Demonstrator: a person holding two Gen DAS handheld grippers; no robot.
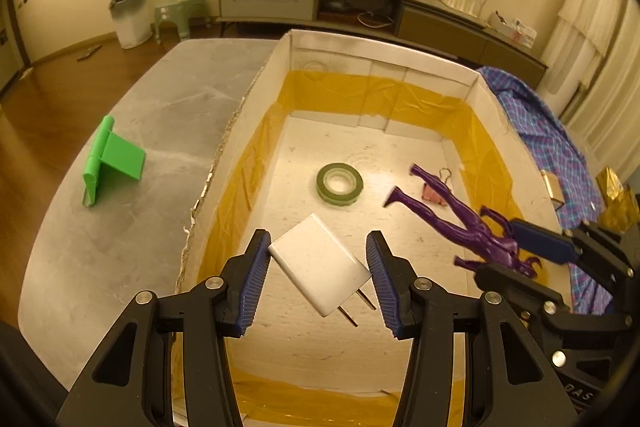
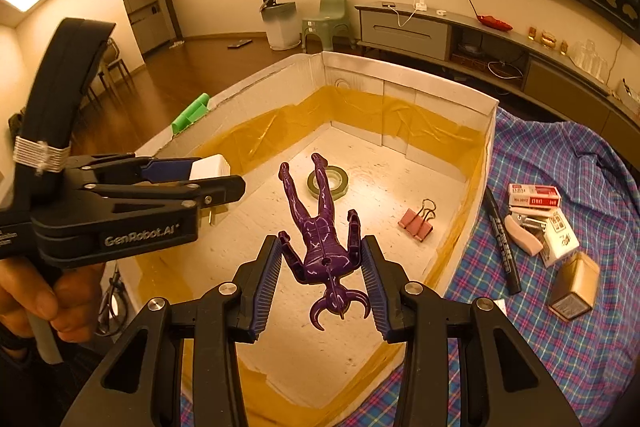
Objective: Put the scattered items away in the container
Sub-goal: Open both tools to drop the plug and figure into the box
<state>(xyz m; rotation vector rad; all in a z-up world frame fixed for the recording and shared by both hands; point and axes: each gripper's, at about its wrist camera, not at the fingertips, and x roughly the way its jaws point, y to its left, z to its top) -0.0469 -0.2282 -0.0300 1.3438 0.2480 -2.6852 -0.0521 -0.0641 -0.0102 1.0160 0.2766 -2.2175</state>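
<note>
Both loads are over the box, so I judge this the drop-off step for two items at once. My left gripper (image 1: 318, 277) is clamped on the white glossy plastic wall charger with two brass prongs (image 1: 320, 269); the ribbed blue pads press its opposite corners, so it sits skewed between the jaws, prongs pointing back toward the camera. My right gripper (image 2: 323, 261) is closed on the shiny purple moulded plastic figure with a horned head (image 2: 320, 235), pinched across the shoulders, legs pointing away and head toward me. Both hang above the floor of the large white cardboard box with amber tape along its lower walls (image 1: 280, 51), clear of its rim. Already lying on the box floor: an olive-green roll of tape (image 1: 339, 183), flat on its side, and a pink metal binder clip with wire handles (image 2: 416, 221), well apart from each other. Next move, as I judge it: lower each a little and let the jaws part, keeping the two drops apart so the rigid figure's thin limbs do not snag the charger's prongs. Still outside: a bright green hinged plastic stand (image 1: 108, 163) on the grey stone-like worktop (image 1: 168, 99), and on the blue-and-pink plaid cloth (image 2: 560, 347) a black marker pen (image 2: 502, 239), small cartons and a brown box.
</note>
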